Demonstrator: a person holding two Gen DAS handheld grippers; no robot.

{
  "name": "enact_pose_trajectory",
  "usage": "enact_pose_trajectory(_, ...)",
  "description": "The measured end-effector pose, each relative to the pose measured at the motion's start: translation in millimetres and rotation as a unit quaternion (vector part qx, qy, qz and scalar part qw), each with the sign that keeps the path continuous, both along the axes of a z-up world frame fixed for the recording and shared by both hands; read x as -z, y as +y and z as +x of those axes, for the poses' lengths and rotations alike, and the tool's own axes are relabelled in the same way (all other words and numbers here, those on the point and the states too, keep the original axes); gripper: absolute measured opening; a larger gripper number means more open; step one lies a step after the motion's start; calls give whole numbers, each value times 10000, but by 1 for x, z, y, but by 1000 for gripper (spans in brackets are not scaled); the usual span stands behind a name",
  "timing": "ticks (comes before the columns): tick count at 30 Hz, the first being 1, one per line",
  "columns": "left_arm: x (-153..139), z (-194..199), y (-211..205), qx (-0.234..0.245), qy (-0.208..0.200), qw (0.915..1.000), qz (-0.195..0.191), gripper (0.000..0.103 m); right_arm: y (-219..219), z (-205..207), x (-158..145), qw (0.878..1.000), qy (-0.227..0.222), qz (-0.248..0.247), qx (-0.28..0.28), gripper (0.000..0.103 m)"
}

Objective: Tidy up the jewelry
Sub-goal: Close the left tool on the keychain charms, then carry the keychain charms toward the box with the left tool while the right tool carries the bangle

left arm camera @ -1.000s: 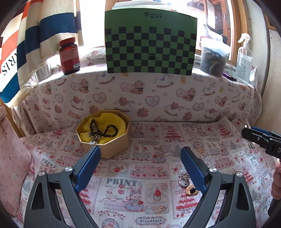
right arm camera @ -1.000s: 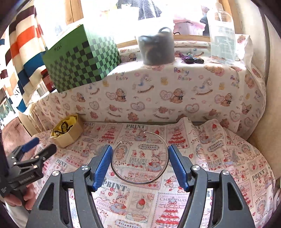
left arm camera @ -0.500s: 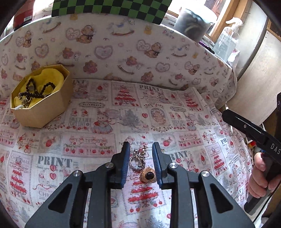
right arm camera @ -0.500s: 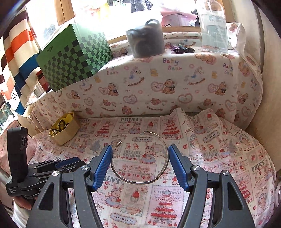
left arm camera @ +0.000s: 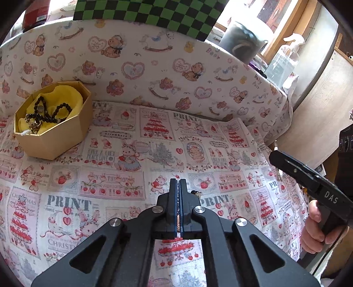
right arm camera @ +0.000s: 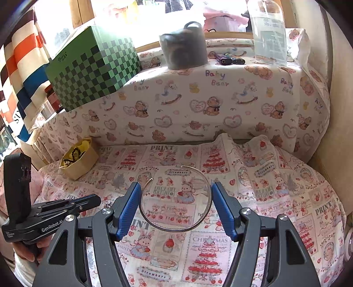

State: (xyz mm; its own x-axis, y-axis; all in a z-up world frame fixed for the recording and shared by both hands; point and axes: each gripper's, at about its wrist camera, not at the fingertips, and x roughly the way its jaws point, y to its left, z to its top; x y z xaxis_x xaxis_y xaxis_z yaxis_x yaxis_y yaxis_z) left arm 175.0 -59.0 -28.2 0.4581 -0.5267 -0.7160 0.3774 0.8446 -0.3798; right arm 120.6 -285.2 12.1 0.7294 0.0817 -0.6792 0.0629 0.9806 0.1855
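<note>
A gold octagonal box (left arm camera: 55, 134) with yellow lining holds black bead strings (left arm camera: 47, 112); it also shows far left in the right wrist view (right arm camera: 79, 161). My left gripper (left arm camera: 178, 185) is shut over the small charm jewelry on the printed cloth; only a tiny gold bit (left arm camera: 197, 193) peeks out beside the fingers. It shows closed at lower left in the right wrist view (right arm camera: 97, 199). My right gripper (right arm camera: 175, 196) is open, its blue pads (right arm camera: 130, 207) either side of a thin silver open bangle (right arm camera: 176, 220) lying on the cloth.
A raised ledge behind carries a green checkered box (right arm camera: 92, 66), a grey pot (right arm camera: 184, 49), a clear pump bottle (left arm camera: 282, 64) and a dark red jar (left arm camera: 35, 13). A wooden wall (left arm camera: 317, 123) bounds the right side.
My left gripper moved down and right over the charm jewelry and closed fully from wide open. The right gripper stayed open around the bangle.
</note>
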Motion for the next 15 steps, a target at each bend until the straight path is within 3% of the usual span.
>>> enact_pose_trajectory(3,-5,-2,0,53,-158,9999,5,0,0,1,1,10000,11,-8,4,68)
enact_pose_trajectory(7,-4,-5,-13,217,-365,9984,365,13,1,1,2,10000,44,27,-13,68)
enact_pose_trajectory(10,1,-5,-24,218,-527,9969,547,13,3,1,2,10000,55,-12,-32,68)
enact_pose_trajectory(15,10,4,-24,206,-335,9979,524,13,3,1,2,10000,57,-30,-37,68)
